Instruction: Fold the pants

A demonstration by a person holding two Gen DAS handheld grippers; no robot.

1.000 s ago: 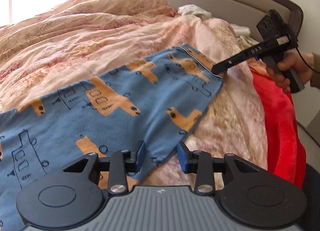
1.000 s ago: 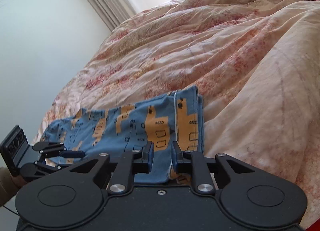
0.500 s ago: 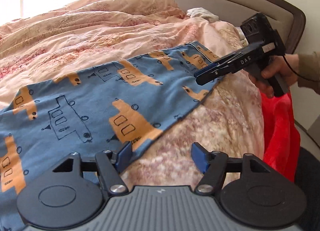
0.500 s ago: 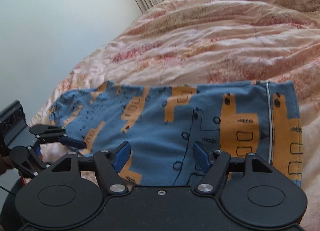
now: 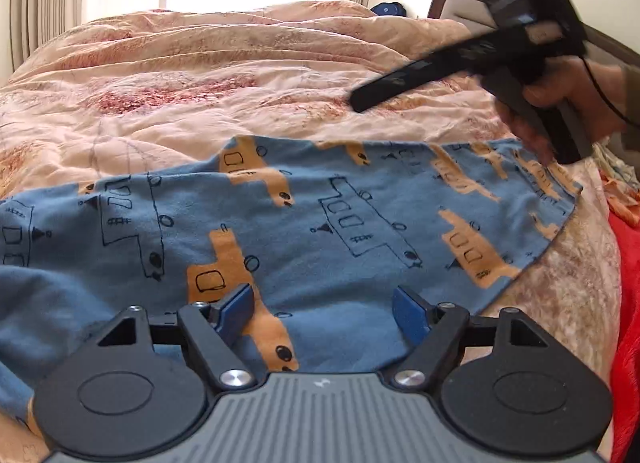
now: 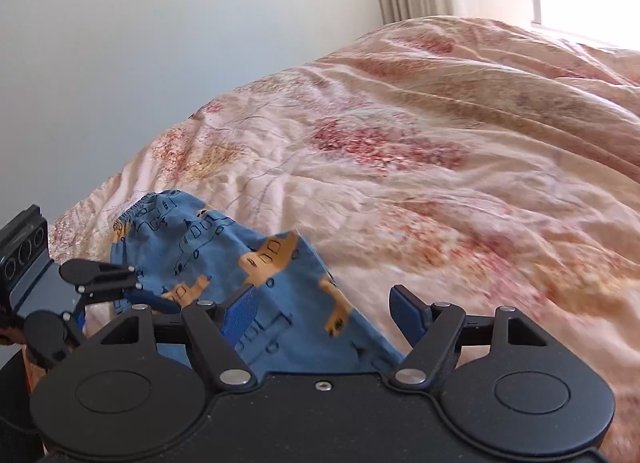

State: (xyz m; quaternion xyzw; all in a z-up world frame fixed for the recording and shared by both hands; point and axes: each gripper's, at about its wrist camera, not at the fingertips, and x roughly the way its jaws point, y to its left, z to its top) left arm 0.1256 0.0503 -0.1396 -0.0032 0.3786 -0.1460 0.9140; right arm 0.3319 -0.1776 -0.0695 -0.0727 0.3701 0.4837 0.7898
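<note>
left wrist: red blanket (image 5: 626,263) beside pants (image 5: 320,243); right wrist: wall (image 6: 160,43)

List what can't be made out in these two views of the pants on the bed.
- Left wrist view: right gripper is motion-blurred; its jaws unreadable there.
- Left wrist view: pants cut off at left edge.
- Right wrist view: near end of pants hidden behind the gripper body; left gripper partly cut off.

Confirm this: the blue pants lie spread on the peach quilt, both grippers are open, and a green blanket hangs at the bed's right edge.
One thing is wrong: the blanket is red, not green, as the left wrist view shows. The rest stands: the pants lie spread on the quilt, the left gripper is opening with nothing gripped, and the right gripper is open.
</note>
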